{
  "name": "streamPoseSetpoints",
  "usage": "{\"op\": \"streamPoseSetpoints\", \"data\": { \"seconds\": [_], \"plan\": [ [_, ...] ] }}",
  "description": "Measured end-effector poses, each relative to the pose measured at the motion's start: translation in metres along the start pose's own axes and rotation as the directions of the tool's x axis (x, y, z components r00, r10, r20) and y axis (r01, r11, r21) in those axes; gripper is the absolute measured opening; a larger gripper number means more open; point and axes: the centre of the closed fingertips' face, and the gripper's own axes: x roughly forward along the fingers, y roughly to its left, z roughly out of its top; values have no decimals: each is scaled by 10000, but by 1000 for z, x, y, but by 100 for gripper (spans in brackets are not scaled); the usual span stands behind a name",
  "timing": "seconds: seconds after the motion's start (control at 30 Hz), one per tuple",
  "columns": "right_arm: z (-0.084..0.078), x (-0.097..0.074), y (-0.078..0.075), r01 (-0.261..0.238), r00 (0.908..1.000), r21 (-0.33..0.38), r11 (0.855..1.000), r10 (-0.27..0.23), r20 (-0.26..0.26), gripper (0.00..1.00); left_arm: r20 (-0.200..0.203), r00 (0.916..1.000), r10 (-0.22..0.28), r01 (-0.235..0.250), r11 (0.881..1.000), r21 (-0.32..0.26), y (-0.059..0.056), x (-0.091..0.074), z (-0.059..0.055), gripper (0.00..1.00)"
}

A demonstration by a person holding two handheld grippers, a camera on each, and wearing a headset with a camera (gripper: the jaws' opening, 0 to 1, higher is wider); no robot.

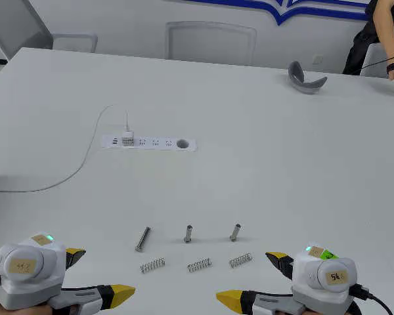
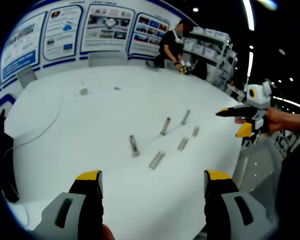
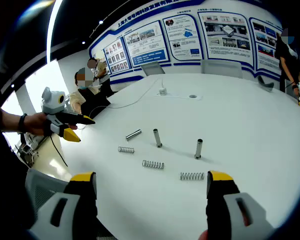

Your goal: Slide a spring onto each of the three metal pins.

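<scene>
The left tongs [image 1: 100, 273] hang open and empty at the near edge of the white worktop [image 1: 262, 170]. Just beyond, three short silver metal pins [image 1: 188, 233] sit in a row, the leftmost lying flat, the other two upright. Three small coiled wire springs [image 1: 199, 264] lie loose between them and that edge. The right tongs [image 1: 251, 277] gape empty too.

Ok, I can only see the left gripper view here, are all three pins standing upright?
Observer: No. The right gripper view shows the left pin lying on its side; the middle pin and right pin stand upright.
Operator: Anything else out there?
Observer: The head view shows a power strip with a white plug in it.
Operator: And further back?
Observer: A grey curved object, far back on the right.
</scene>
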Motion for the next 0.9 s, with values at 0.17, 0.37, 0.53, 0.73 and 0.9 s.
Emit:
{"op": "streamPoseSetpoints", "data": {
  "seconds": [0.17, 0.37, 0.53, 0.73, 0.9],
  "plan": [
    [0, -1, 0, 12, 10000, 3, 10000, -12, -11, 93, -5, 10000, -22, 22, 10000, -42, 0, 1, 0, 84],
    [-1, -1, 1, 20, 10000, -54, 10000, -21, -69, 93, -19, 10000, -13, 13, 9999, -100, 0, 1, 1, 84],
    [-1, -1, 5, -58, 9999, -23, 10000, 58, -83, 93, 60, 10000, 19, -18, 9997, -262, 3, 2, 4, 83],
    [0, -3, 5, -70, 10000, 22, 10000, 70, -44, 92, 33, 10000, 20, -19, 9995, -309, 6, 10, 8, 82],
    [-2, -5, 5, -22, 10000, 107, 9999, 23, -68, 92, 42, 10000, -34, 36, 9994, -343, 7, 16, 14, 81]
  ]
}}
